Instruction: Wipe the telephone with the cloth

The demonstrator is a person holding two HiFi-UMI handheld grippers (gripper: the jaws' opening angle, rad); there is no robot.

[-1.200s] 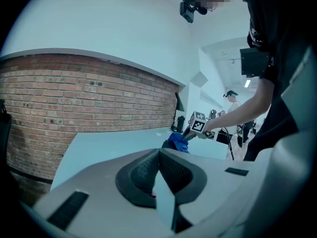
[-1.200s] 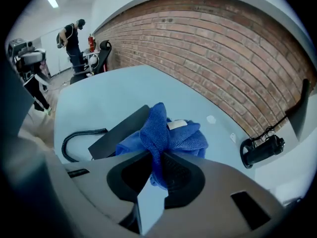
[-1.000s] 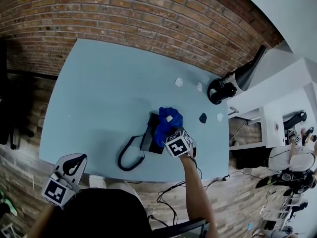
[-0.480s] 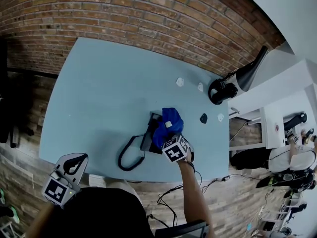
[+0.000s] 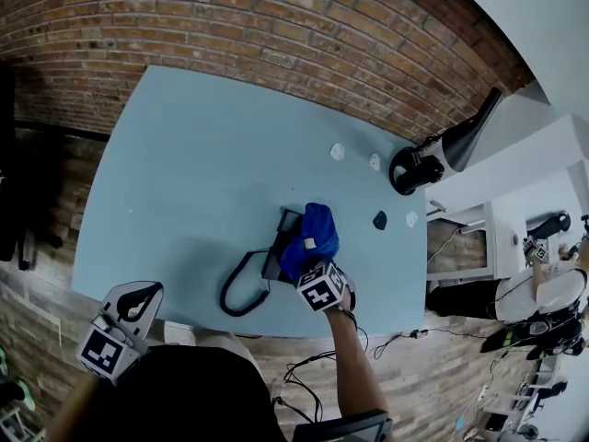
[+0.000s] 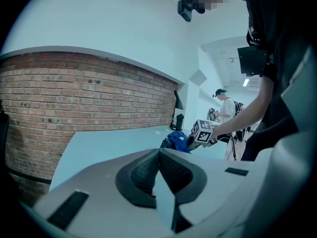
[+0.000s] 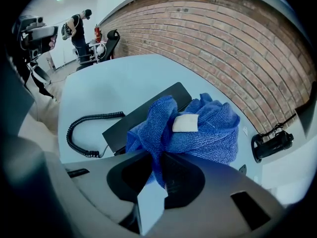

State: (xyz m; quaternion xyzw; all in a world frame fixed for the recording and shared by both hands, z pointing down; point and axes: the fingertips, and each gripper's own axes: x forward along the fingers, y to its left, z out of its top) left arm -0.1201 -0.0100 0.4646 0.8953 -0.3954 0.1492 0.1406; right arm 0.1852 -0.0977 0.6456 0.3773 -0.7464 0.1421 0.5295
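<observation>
Right gripper view first: what do the jaws have?

— The right gripper (image 7: 159,157) is clamped on a fold of the blue cloth (image 7: 208,128). The fabric runs up out of the pads and bunches into a heap with a white label (image 7: 185,123) on top.

And the telephone?

— The black telephone (image 7: 130,120) lies flat under that heap. The cloth covers its right side as this view shows it, and the left strip is bare. Its coiled cord (image 7: 85,133) loops out over the light blue table (image 7: 114,78).

Where does the head view put all that?

— Near the table's front edge, right of the middle. The right gripper's marker cube (image 5: 320,288) shows just at the near side of the cloth, and the cord curls off to the left. A brick wall (image 5: 276,35) runs along the table's far side.

What about the other hand?

— The left gripper (image 6: 158,155) has its jaws pressed together with nothing between them. It hangs off the table's near left corner, well apart from the telephone, and looks across the tabletop towards the cloth.

Anything else on the table?

— Two small white pieces (image 5: 338,152) lie towards the far right. A dark piece (image 5: 379,219) lies right of the cloth, with another white one beside it. A black device (image 5: 412,168) sits at the right edge.
</observation>
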